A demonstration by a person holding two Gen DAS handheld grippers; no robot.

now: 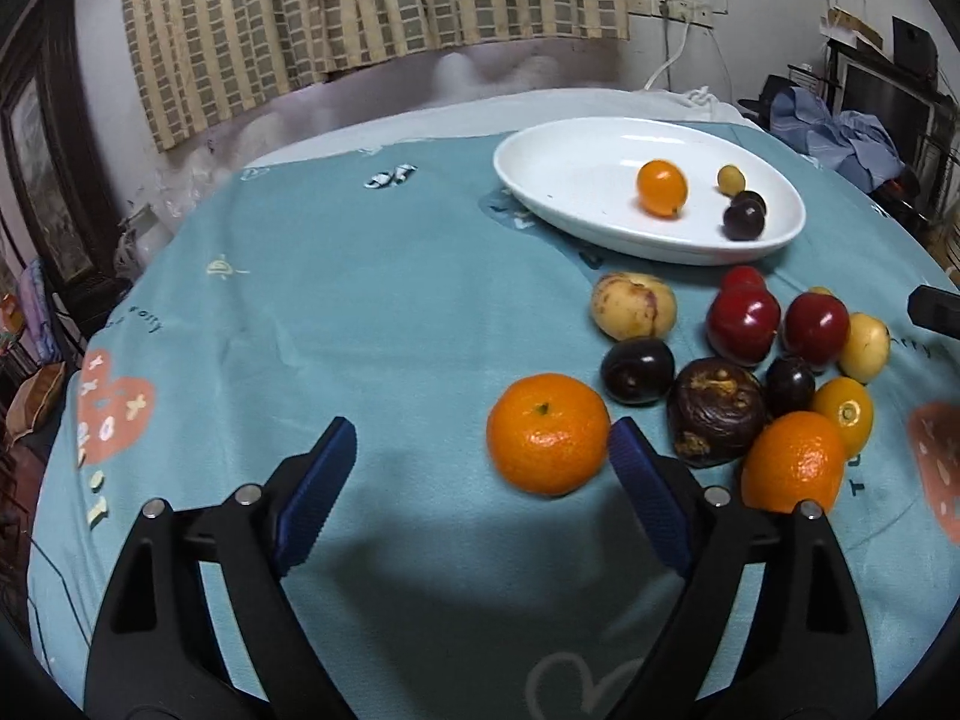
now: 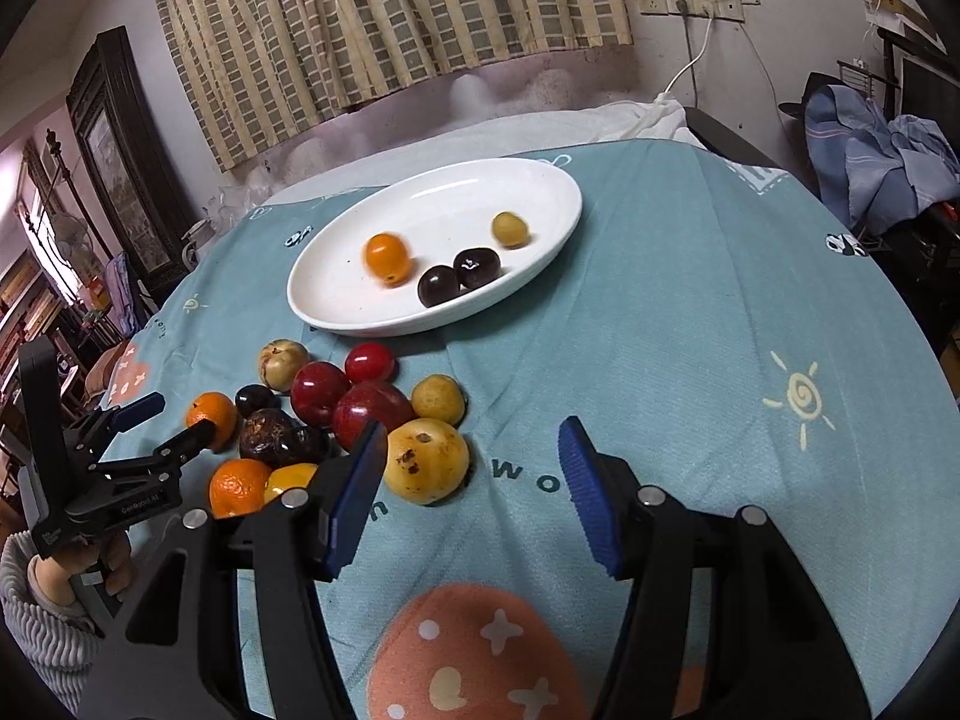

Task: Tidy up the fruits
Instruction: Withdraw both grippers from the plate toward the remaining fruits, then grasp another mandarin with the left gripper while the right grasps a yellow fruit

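Here the white oval plate (image 2: 336, 312) ahead of both grippers carries a small orange fruit (image 2: 387, 258), two dark plums (image 2: 459, 285) and a greenish-yellow one (image 2: 510, 229). The left gripper (image 1: 480, 468) stands wide apart and empty, its right blue pad just beside a mandarin (image 1: 547, 433) at the edge of the loose fruit pile (image 1: 744, 360) on the teal cloth (image 1: 360, 312). The right gripper (image 2: 474, 480) is likewise spread and empty, its left finger close to a spotted yellow fruit (image 2: 426, 461). A sleeved hand (image 2: 78, 570) holds the left tool low at the cloth's edge.
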